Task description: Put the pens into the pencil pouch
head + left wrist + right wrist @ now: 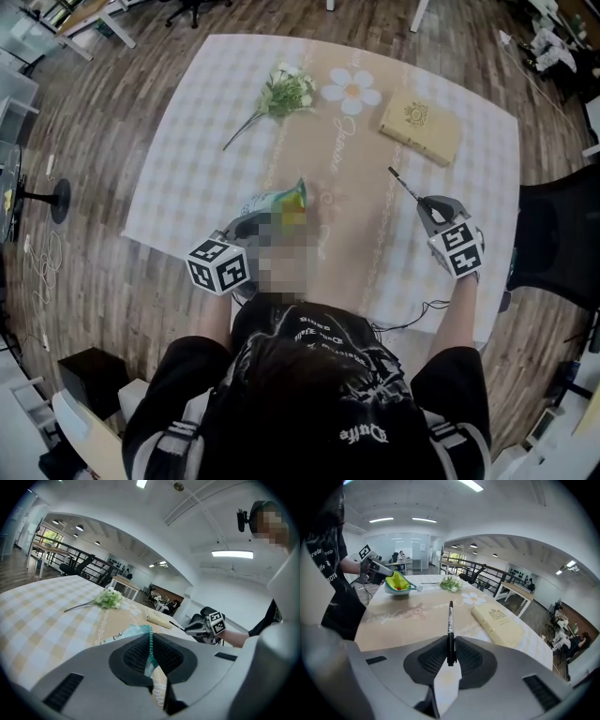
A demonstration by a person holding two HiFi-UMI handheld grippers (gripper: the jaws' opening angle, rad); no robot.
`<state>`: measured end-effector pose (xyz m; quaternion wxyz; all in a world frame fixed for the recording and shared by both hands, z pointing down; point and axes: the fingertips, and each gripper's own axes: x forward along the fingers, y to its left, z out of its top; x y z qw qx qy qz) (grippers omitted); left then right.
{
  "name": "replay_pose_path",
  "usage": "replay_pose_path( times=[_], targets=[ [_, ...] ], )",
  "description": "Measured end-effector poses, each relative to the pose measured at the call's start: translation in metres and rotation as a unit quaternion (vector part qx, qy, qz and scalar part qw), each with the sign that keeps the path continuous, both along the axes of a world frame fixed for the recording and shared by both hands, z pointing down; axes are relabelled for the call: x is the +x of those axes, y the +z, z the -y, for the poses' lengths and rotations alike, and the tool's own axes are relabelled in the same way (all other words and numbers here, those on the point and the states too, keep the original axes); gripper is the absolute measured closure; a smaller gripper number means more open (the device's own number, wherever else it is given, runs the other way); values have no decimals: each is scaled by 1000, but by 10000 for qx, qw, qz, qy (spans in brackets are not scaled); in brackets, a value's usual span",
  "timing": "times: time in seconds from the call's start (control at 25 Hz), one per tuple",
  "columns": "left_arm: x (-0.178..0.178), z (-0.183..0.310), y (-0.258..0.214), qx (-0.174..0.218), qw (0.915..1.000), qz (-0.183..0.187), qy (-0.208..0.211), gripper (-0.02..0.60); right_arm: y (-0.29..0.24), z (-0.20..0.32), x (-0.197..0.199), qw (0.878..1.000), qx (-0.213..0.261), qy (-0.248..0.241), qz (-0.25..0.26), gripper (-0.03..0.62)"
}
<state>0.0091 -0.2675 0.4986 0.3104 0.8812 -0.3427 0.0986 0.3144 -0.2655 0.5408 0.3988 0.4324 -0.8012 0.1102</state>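
Pen, black with a pale printed barrel, is clamped between the jaws of the right hand-held gripper. The grip is near its rear end, so most of its length juts out ahead of the fingertips, and it appears lifted clear of the surface.

To that gripper's left, across a bare stretch of the surface, lies the pencil pouch, its mouth gaping roughly toward the pen. The left hand-held gripper is pinched tight on the pouch's teal zipper edge and holds the opening up.

The step in hand looks like carrying the pen over. To do it well:
- Swing it leftward tip first, at a shallow angle in line with the pouch's length.
- Let go only once most of the barrel is inside.
- Move gently, because with so much overhang a small wrist roll swings the tip wide.

Something yellow-green and orange shows in the mouth. Whether it is lining or contents I cannot tell, but it might crowd the entry.

Ahead and slightly right of the right gripper lies a cream book. Farther ahead to the left is a flower sprig. Neither lies in the path.
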Motion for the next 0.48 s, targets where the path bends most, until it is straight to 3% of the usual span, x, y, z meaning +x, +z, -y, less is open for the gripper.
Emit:
replay_pose_path(
  times=[0.2,0.48],
  targets=[
    [-2,-6,0,8,9996,-295,14,548,-6,-28,-50,9992,-64,-372,-90,526],
    [-15,-10,-1,255,9994,-218,-26,547,-13,-49,-119,9957,-1,-904,-223,526]
  ],
)
